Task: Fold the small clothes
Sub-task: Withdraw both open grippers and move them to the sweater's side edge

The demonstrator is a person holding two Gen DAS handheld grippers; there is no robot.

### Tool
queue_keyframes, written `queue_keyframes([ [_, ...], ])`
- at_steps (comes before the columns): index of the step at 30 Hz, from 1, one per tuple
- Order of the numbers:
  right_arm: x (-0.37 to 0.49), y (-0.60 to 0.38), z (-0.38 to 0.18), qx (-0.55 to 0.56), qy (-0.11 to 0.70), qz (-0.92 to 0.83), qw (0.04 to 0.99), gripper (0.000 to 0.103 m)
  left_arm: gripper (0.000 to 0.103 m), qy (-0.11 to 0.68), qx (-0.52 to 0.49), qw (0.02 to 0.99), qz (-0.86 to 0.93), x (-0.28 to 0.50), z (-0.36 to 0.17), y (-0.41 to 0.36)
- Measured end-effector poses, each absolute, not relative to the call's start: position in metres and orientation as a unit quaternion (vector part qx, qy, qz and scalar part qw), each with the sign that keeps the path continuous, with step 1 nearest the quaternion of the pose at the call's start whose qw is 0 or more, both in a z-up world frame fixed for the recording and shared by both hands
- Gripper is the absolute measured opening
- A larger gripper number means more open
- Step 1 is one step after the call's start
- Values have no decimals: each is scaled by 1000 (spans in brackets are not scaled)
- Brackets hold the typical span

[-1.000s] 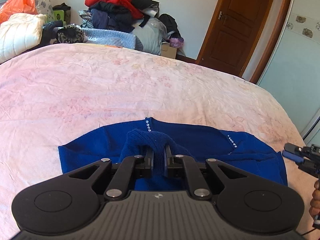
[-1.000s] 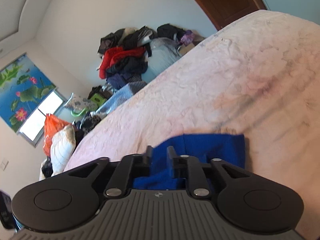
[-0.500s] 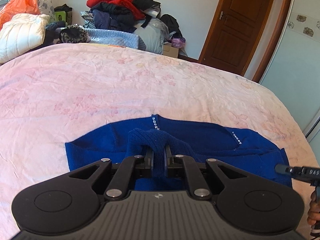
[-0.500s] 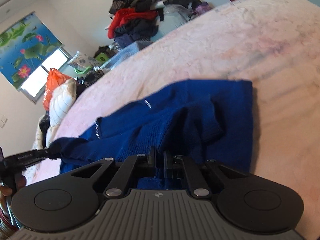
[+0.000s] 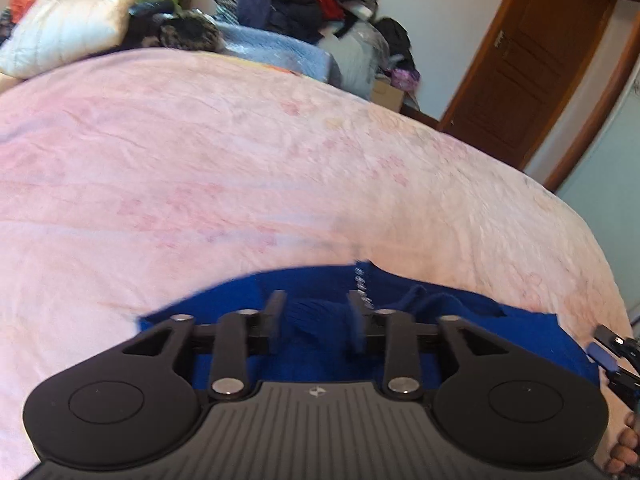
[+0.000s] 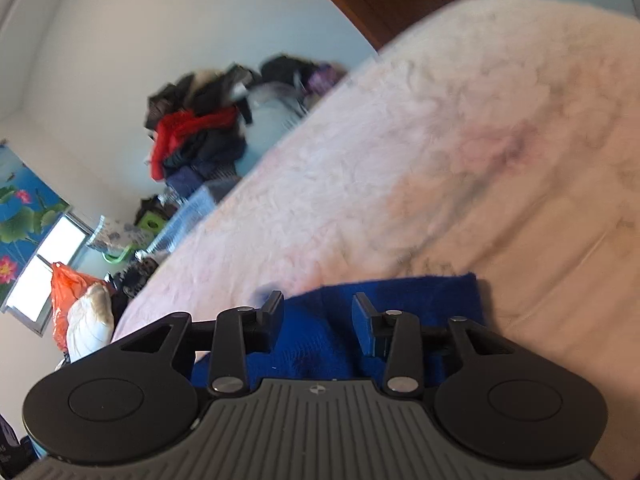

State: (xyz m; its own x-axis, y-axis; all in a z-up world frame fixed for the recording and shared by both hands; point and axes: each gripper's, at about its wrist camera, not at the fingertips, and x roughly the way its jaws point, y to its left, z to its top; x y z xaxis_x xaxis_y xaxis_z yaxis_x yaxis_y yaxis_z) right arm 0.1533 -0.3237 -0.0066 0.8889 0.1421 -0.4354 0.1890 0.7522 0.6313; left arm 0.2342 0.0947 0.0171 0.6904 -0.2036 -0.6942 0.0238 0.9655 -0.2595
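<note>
Left wrist view is showing the left gripper tilting down over the near edge of the blue sweater, which is lying on the pink bed, long axis left to right. Its jaws have just been opening, loose knit between them. The right gripper is likewise opening over the sweater's right end, unclamped.

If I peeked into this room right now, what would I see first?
A bright blue sweater lies flat on the pink bedspread, right under both grippers. The left gripper and right gripper have just been opening, and their jaws now stand apart over the cloth without pinching it. Far behind, against the wall, a messy pile of clothes with red on top stands out.
</note>
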Motion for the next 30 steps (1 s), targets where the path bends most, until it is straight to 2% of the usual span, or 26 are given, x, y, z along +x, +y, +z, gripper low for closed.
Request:
queue_keyframes([
  [1,149,-319,-1,334,232,-6,914,41,54,379,-113,917,-48,231,20,100],
  [3,146,-308,7,297,236,28,925,44,56,358,-106,927,-30,225,28,108],
  [5,153,-294,8,265,268,69,924,58,56,348,-102,931,-30,220,33,111],
  [6,157,-289,8,254,283,80,921,60,56,349,-98,931,-38,219,33,110],
  [10,172,-279,-6,231,332,53,913,61,56,368,-20,927,-67,212,21,86],
  [12,167,-279,-8,242,317,29,917,59,57,381,46,921,-62,209,8,72],
  [14,158,-271,-1,222,306,11,926,63,56,389,82,917,-32,208,-4,67],
  [15,154,-263,3,202,301,11,932,65,56,391,85,916,-22,205,-9,69],
  [20,138,-231,12,130,299,58,944,87,58,398,55,915,-24,191,-18,78],
  [25,134,-210,4,87,338,31,937,89,61,390,61,919,-11,178,-18,75],
  [28,124,-195,2,70,337,38,938,103,63,386,63,920,-5,172,-20,73],
  [30,121,-187,-3,48,345,36,937,102,63,384,66,921,-2,168,-21,73],
])
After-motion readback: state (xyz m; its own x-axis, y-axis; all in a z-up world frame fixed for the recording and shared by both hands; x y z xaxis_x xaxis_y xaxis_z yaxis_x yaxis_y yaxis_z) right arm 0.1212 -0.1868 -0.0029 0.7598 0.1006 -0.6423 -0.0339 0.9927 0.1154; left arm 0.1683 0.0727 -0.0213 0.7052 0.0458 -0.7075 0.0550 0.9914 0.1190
